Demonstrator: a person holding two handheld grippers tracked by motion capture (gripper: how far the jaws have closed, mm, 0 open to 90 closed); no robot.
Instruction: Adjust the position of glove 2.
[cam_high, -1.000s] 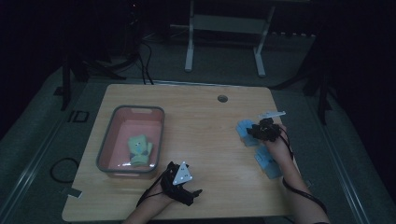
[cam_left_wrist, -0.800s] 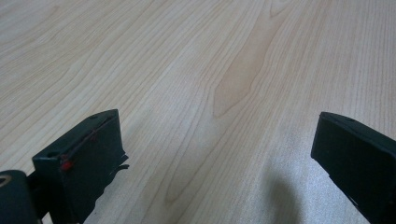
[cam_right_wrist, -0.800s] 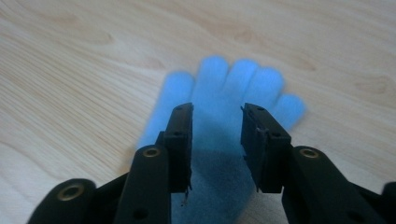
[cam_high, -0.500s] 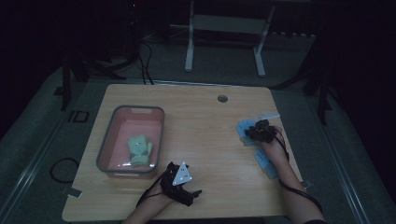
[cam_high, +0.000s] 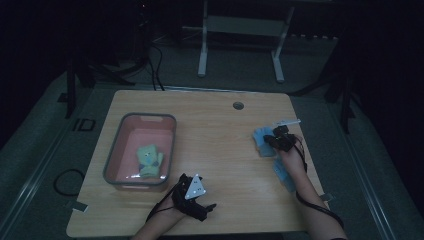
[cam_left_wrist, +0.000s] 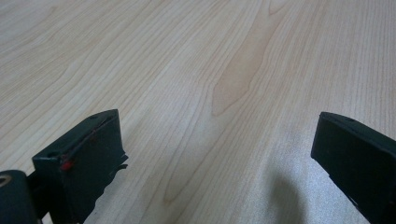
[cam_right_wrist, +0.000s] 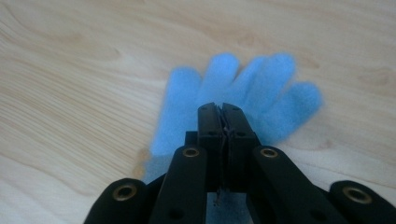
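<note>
Blue glove (cam_right_wrist: 243, 98) under lowered (clamped) right gripper (cam_right_wrist: 222, 108)

Between your two hands lies bare light wooden tabletop (cam_high: 220, 150), open for passing. The grey-rimmed pink plastic tray (cam_high: 114, 160) (a green glove inside) blocks the left side.

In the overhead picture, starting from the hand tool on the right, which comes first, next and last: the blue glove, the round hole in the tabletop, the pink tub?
From the right gripper:
1. Blue glove, under its jaws, right side of the table.
2. Round hole, toward the far edge, near the middle.
3. Pink tub, left side, holding a green glove.
</note>
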